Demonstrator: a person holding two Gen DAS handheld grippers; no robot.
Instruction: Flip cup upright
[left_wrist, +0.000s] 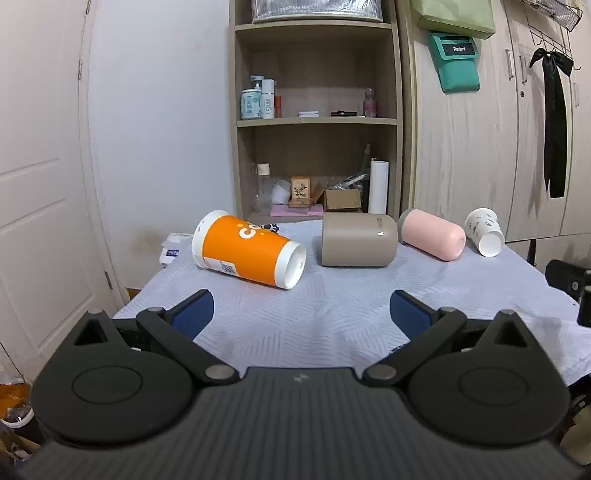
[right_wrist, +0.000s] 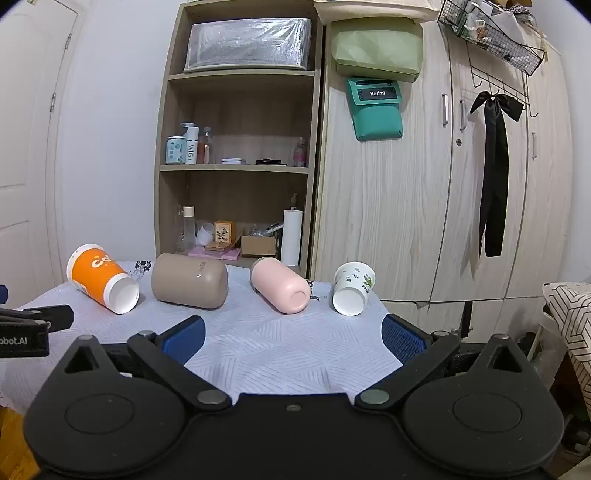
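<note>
Cups all on their sides on worktop (right_wrist: 258, 347): orange cup (left_wrist: 245, 249), tan cup (left_wrist: 358, 240), pink cup (right_wrist: 282, 290), white cup (right_wrist: 352, 288); left gripper (left_wrist: 301, 312) and right gripper (right_wrist: 293, 338) wide open, empty.

Four cups lie on their sides: one orange cup (left_wrist: 246, 251) at 9 o'clock, one taupe cup (left_wrist: 357, 240), one pink cup (left_wrist: 433, 238), one white patterned cup (left_wrist: 484, 231) at 3 o'clock.

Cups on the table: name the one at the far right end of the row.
The small white cup with green leaf print, lying on its side just right of the pink cup; the others are plain or orange.
</note>
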